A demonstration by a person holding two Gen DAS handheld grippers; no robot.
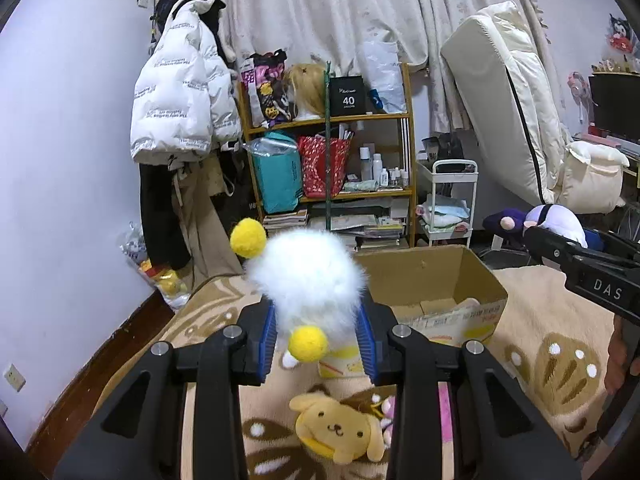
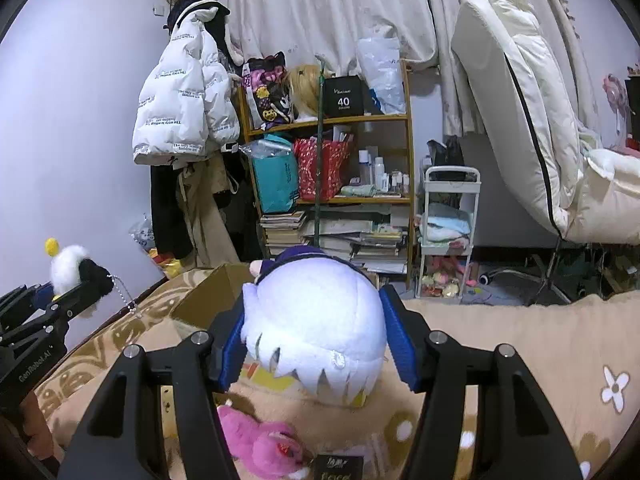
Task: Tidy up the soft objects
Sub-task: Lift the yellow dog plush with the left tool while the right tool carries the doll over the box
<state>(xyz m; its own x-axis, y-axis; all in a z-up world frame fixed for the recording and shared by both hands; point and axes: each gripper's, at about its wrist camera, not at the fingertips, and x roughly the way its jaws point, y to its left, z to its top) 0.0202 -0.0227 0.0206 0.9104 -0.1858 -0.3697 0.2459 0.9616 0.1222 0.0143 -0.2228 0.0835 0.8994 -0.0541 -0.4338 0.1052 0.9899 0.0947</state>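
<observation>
The left gripper holds the fluffy toy above the bed, and the right gripper holds the round plush head above it too, to the right of the left one. The cardboard box stands on the bed beyond both grippers, between them and the bed's far edge. The dog plush lies on the bed under the left gripper, at the near side. The pink plush lies on the bed under the right gripper. Behind the bed's far edge stands the shelf, with the jacket hanging to its left and the small trolley to its right. A mattress leans at the far right.
</observation>
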